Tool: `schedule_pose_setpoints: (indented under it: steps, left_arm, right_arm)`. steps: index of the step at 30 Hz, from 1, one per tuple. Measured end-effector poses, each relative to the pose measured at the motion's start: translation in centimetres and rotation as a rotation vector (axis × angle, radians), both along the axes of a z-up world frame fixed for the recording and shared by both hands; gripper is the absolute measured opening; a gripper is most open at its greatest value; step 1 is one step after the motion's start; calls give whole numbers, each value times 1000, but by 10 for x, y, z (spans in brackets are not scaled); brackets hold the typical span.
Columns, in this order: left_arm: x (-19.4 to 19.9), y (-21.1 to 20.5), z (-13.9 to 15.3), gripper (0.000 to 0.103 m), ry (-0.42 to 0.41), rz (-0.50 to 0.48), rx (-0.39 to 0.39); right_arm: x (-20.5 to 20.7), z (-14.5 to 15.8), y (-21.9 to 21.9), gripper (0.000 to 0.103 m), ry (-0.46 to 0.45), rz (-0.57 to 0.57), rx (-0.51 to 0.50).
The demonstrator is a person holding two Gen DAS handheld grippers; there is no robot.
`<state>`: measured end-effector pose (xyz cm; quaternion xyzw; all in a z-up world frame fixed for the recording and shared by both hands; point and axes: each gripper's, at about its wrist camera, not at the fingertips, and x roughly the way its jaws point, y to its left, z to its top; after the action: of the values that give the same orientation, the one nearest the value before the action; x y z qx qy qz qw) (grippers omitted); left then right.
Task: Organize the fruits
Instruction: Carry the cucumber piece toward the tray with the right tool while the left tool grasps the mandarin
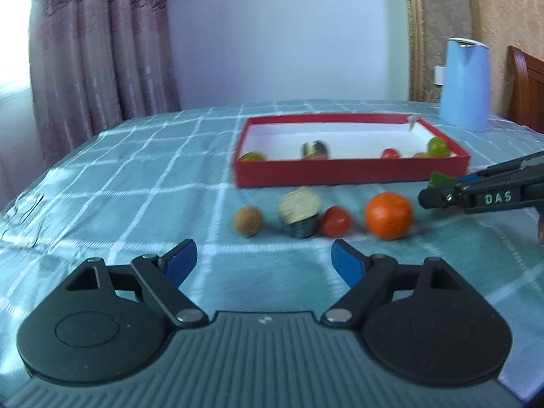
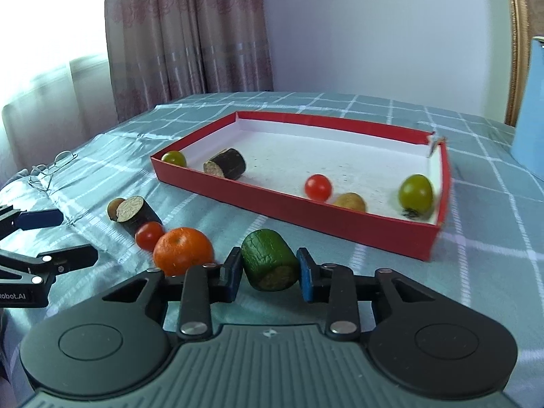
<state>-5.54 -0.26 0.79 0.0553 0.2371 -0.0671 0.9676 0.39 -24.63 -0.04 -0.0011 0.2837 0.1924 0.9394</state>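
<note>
Fig.: two wrist views of a bench covered w/ a teal checked cloth. Right gripper had its jaws clamped on a green cucumber chunk, blue pads pressing both sides, cut end facing the camera; the chunk sat just in front of the red tray's near wall, beside the orange. In the left view only a green sliver of it showed behind the right gripper's fingers. Left gripper had jaws spread wide, nothing between them, over bare cloth short of the loose row of produce.

Loose row, outside the tray & along its near wall, L to R in the left view: small brown fruit, dark-skinned chunk w/ pale cut face, red tomato touching that chunk, orange.

Inside the white-lined tray (right view): green tomato & a second dark chunk at the left end; red cherry tomato & a yellowish-brown piece by the near wall; larger green tomato at the right end.

Also: blue jug at the bench's far right; spectacles near the left edge; curtain behind.
</note>
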Motion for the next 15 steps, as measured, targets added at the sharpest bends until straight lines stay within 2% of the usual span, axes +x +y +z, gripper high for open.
schedule_pose_setpoints:
  steps: [8, 15]
  left_arm:
    - [3, -52, 16, 85, -41, -107, 19]
    - [11, -97, 16, 85, -63, -181, 58]
  right_arm:
    - [-25, 5, -40, 33, -12, -61, 11]
    - [-36, 1, -64, 33, -15, -94, 25]
